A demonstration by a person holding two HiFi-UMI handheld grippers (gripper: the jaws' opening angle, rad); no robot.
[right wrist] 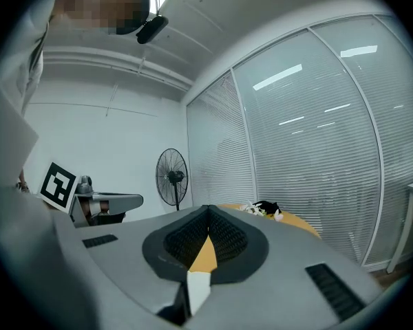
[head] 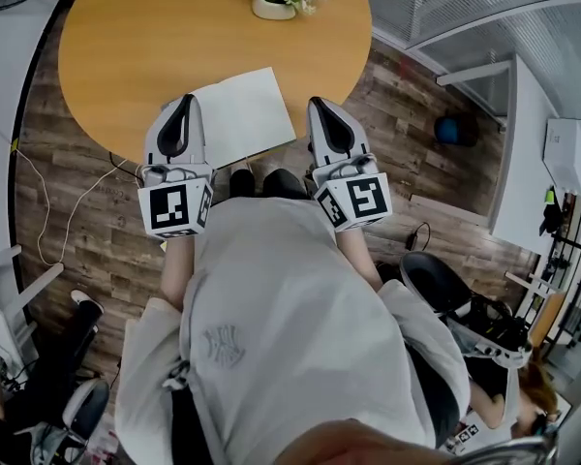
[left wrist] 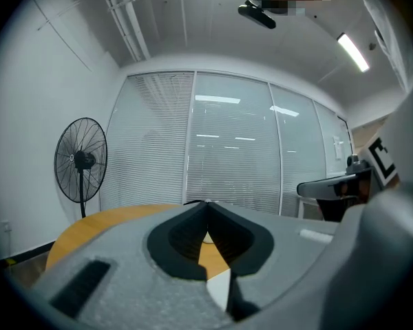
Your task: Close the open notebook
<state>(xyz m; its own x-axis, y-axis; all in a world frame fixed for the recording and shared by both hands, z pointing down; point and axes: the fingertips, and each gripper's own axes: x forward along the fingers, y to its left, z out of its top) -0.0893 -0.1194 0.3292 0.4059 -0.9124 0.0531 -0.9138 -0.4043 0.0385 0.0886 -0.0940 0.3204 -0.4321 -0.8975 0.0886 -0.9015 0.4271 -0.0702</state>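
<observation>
**Fig.** Head view w/ both gripper views; items listed L to R.

**(a)** Left gripper: jaws fully together, tips meeting in a point, nothing between them. It is held level at the near rim of the round tabletop, its tip just beside the notebook's left edge. Contact w/ the page cannot be told. Judged reason for the pose: closed jaws make a narrow wedge, suited to sliding under a cover or nudging it, rather than pinching.

**(b)** Notebook: white rectangle lying flat and slightly skewed on the tabletop's near edge, between the two grippers. No spine crease or second leaf can be made out, so open vs. closed is not certain from here. It sits close to the person, prob. so both tools reach it w/o stretching.

**(c)** Flower pot: at the far side of the tabletop, well apart from the notebook, clear of any cover swing.

**(d)** Right gripper: jaws likewise closed tip to tip, empty. It is level, near the notebook's right corner but apart from it, and roughly parallel to (a). Judged role: to steady the book or meet the cover as it folds.

**Status (est.):** approach stage; no grip made yet.
</observation>
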